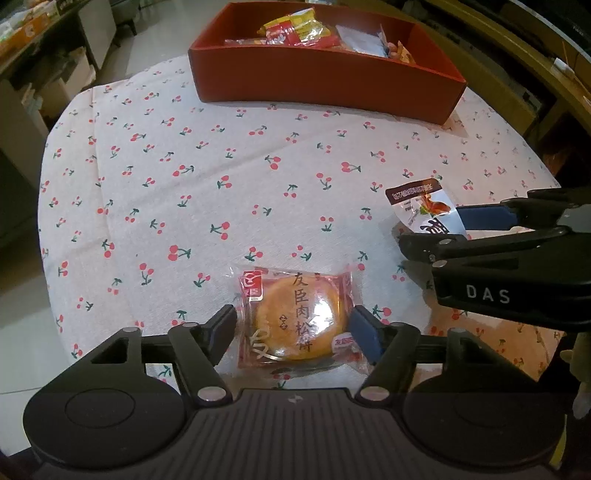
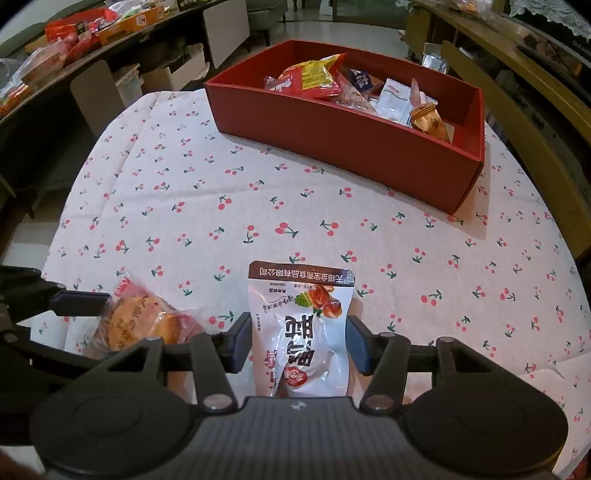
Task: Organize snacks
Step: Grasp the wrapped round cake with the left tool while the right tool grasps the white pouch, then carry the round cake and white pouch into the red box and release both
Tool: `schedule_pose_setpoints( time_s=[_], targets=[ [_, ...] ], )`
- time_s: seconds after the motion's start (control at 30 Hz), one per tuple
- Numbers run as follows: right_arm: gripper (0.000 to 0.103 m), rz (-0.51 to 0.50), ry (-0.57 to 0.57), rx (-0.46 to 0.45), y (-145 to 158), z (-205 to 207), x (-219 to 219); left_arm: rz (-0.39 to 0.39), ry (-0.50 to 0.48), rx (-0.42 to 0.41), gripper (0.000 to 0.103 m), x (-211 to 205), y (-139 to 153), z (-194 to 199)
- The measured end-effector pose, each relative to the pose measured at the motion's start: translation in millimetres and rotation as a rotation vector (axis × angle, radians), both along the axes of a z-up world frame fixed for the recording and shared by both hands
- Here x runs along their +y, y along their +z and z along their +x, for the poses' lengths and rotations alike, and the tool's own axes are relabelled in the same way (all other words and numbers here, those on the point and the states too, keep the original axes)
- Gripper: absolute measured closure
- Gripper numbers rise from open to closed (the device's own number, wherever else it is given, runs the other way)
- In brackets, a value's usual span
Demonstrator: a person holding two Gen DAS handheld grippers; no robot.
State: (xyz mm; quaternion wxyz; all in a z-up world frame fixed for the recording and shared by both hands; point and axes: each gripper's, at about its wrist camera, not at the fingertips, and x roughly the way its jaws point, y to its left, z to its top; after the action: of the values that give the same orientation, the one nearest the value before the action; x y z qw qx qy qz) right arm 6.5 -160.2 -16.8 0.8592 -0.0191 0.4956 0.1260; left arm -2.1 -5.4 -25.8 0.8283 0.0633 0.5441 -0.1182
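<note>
A round pork-floss cake in a clear red wrapper (image 1: pixel 297 319) lies on the cherry-print tablecloth between the fingers of my left gripper (image 1: pixel 295 326), which close on its sides. My right gripper (image 2: pixel 301 338) closes on a white chicken-snack pouch (image 2: pixel 301 325). That pouch (image 1: pixel 424 210) and the right gripper (image 1: pixel 443 229) show at the right of the left wrist view. The cake (image 2: pixel 142 325) shows at the left of the right wrist view. A red box (image 1: pixel 325 81) with several snack packets stands at the far side of the table (image 2: pixel 354 147).
The table (image 1: pixel 166 166) is round with edges falling off left and right. Shelves with goods (image 2: pixel 74 29) stand at the far left, and wooden furniture (image 2: pixel 517 74) stands at the far right.
</note>
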Motion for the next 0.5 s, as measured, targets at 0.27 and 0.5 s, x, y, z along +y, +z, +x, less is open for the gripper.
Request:
schedule_pose_setpoints(
  time_s=[0.27, 0.5],
  targets=[
    [0.029, 0.009, -0.002, -0.016, 2.9, -0.7, -0.7, -0.016, 0.03, 0.038, 0.012, 5.4, -7.9, 2.0],
    [0.029, 0.011, 0.017, -0.075, 16.0, -7.6, 1.4, -0.042, 0.053, 0.04, 0.022, 9.7, -8.6, -7.5]
  ],
)
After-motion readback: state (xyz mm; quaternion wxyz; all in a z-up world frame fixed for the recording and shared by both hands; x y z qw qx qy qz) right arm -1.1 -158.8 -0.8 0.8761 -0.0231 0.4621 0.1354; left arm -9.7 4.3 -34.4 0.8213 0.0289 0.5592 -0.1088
